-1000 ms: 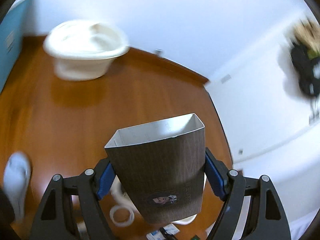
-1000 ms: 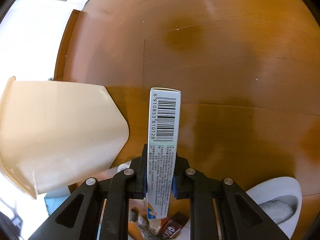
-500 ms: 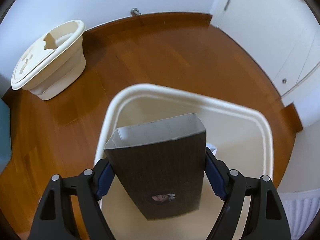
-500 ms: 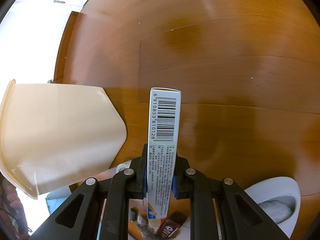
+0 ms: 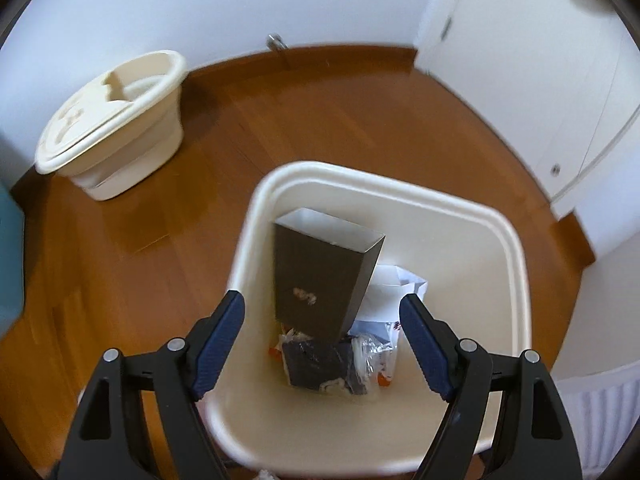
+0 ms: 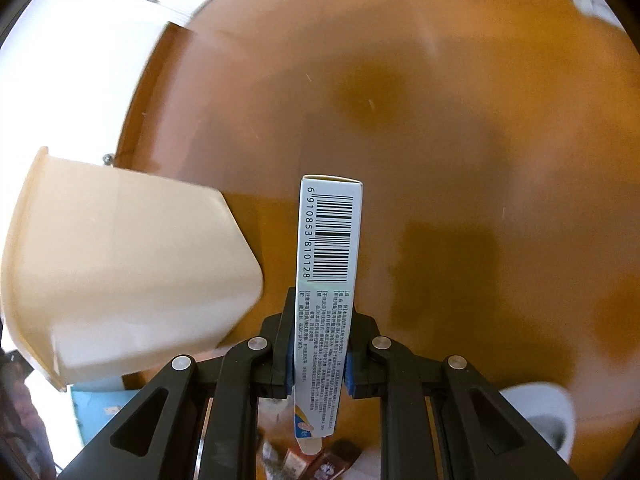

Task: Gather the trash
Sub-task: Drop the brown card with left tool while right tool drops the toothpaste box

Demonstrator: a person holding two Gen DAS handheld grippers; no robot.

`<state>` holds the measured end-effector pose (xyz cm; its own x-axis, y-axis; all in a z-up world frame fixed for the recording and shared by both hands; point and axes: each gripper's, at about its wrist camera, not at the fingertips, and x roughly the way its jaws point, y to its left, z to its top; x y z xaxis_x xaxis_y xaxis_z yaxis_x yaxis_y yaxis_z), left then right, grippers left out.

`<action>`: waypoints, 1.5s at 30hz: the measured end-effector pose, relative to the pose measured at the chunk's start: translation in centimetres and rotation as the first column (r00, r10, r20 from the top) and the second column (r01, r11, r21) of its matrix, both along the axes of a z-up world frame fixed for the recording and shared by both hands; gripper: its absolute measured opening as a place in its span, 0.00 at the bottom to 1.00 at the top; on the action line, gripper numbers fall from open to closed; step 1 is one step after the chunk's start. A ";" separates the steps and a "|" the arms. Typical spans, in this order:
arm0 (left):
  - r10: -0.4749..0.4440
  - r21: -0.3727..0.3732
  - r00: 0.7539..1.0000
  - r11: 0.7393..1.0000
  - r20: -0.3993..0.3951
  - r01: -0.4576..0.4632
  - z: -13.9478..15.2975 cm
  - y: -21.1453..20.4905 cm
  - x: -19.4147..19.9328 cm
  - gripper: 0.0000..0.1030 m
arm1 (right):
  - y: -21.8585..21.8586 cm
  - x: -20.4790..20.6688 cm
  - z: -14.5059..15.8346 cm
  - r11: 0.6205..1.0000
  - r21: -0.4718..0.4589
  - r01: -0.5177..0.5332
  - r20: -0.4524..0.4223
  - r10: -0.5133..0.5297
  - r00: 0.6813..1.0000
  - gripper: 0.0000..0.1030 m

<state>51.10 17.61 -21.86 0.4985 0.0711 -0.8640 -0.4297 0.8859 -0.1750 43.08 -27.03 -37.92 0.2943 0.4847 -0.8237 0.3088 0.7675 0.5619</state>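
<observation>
Left gripper: the left gripper [image 5: 322,340] is hanging over the cream bin [image 5: 256,216] with its jaws standing wide apart and gripping nothing.
Dark carton: the dark carton [image 5: 320,276] is sitting free between the blue pads [image 5: 220,340], touching neither, tilted over the wrappers [image 5: 332,364] and white paper [image 5: 394,284] lying in the bin's bottom.
Right gripper: the right gripper [image 6: 320,344] is pinching a slim barcode box [image 6: 330,240] tight, holding it upright over the wooden floor [image 6: 460,140], beside the bin's outer wall [image 6: 120,264].
Doing it well: I would be bringing that box across above the rim before letting go, and keeping the empty left gripper out of its path.
Around: a second cream tub [image 5: 116,120] is standing near the white wall [image 5: 200,0], well apart from the bin.
In the way: more scraps [image 6: 320,464] are lying on the floor under the right gripper; nothing seems to be blocking the bin's mouth.
</observation>
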 end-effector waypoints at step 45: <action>0.110 0.167 0.874 0.985 -0.473 -0.034 -20.4 -2.7 -20.1 0.81 | 28.0 7.9 14.2 0.556 -0.372 -0.743 0.164 0.827 0.537 0.60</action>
<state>30.97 14.91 -42.25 0.0152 0.2373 -0.9713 -0.4905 0.8483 0.1995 50.96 1.01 -23.75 0.1271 0.4488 -0.8845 -0.6288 0.7262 0.2781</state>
